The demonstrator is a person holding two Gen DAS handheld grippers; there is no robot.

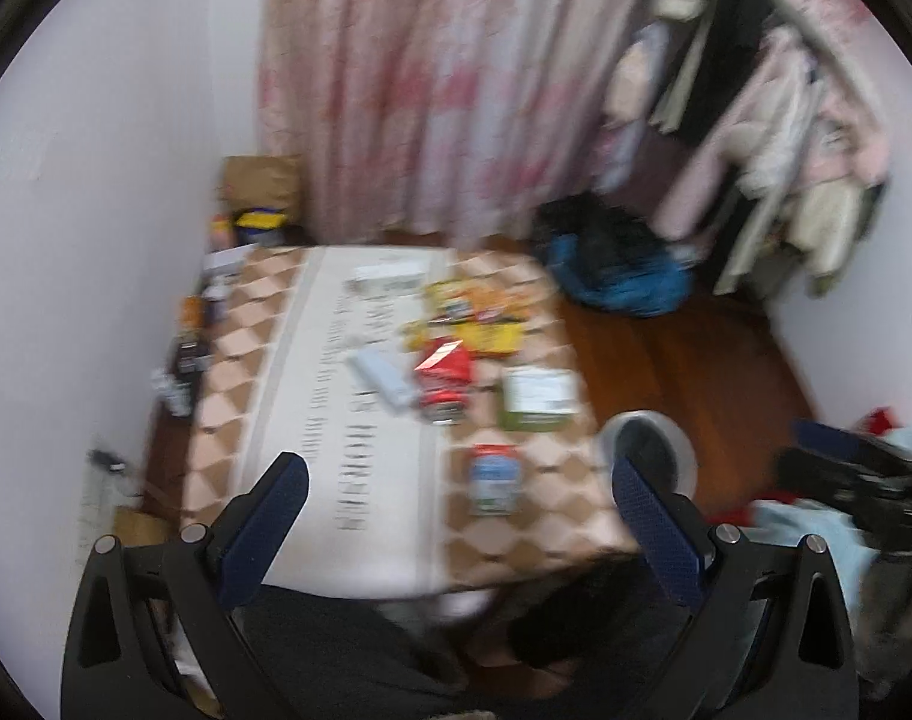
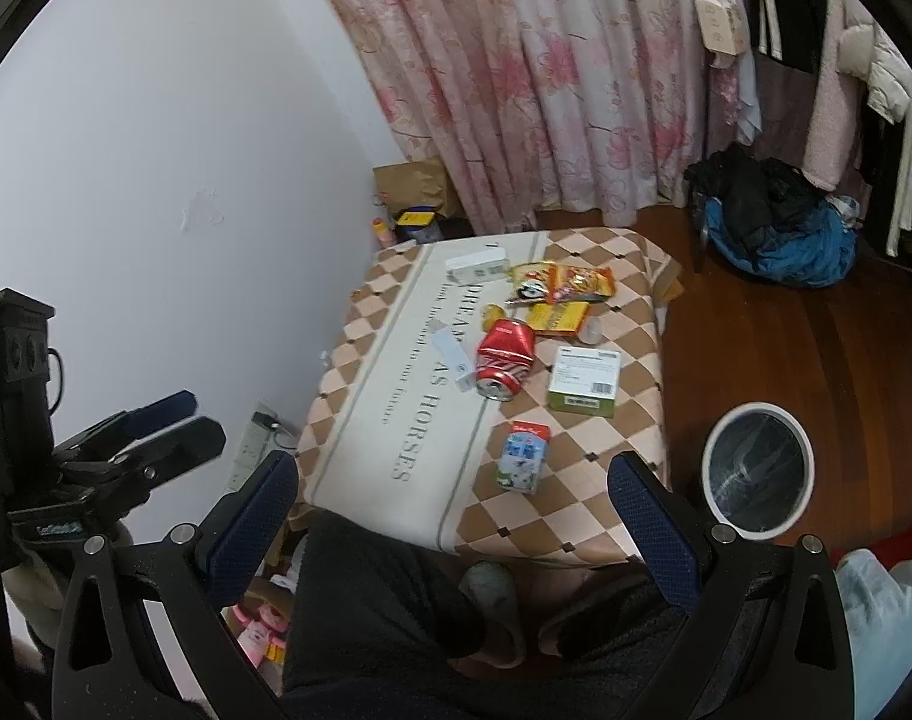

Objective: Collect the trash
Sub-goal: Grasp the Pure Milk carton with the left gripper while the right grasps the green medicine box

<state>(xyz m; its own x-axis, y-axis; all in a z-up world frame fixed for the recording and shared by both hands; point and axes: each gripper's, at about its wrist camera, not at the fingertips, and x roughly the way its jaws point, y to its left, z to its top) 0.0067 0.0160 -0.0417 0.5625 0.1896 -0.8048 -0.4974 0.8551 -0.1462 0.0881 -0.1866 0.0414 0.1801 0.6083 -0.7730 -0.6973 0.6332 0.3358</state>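
Trash lies on a low table with a checkered cloth (image 2: 576, 498): a crushed red can (image 2: 507, 360), a small blue milk carton (image 2: 523, 457), a green and white box (image 2: 585, 380), yellow snack wrappers (image 2: 561, 285), a white box (image 2: 477, 266) and a white strip (image 2: 453, 363). The same can (image 1: 444, 375) and carton (image 1: 495, 478) show blurred in the left wrist view. A white-rimmed trash bin (image 2: 756, 471) stands on the floor right of the table. My left gripper (image 1: 456, 516) and right gripper (image 2: 450, 504) are open and empty, held above the table's near edge.
A wooden floor (image 2: 816, 348) lies right of the table, with a blue and black clothes heap (image 2: 774, 228). A white wall (image 2: 156, 180) is on the left, pink curtains (image 2: 546, 78) behind. A paper bag (image 2: 414, 183) stands in the corner. The person's dark-clad legs (image 2: 396, 612) are below.
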